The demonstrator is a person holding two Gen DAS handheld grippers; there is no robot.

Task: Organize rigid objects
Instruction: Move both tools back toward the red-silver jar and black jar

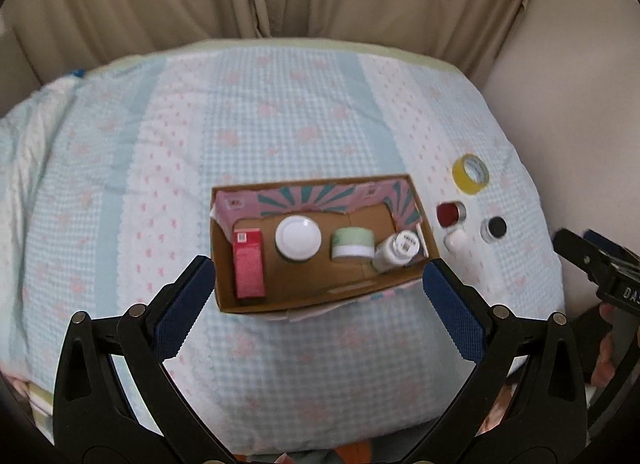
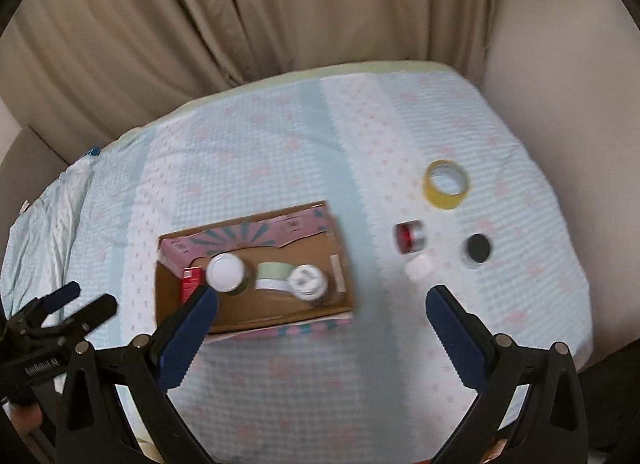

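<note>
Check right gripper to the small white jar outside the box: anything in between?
Nothing visible. The right gripper, open, faces bare bedspread up to the small white jar; the red jar lies beyond it.

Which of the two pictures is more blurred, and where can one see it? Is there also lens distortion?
Right wrist view: more blurred; the box edges smear, and the red jar and black-lidded jar look streaked. Left wrist view: sharper, the box contents read clearly. Both views: fisheye bending, so the bed edge curves, with dark corners.
</note>
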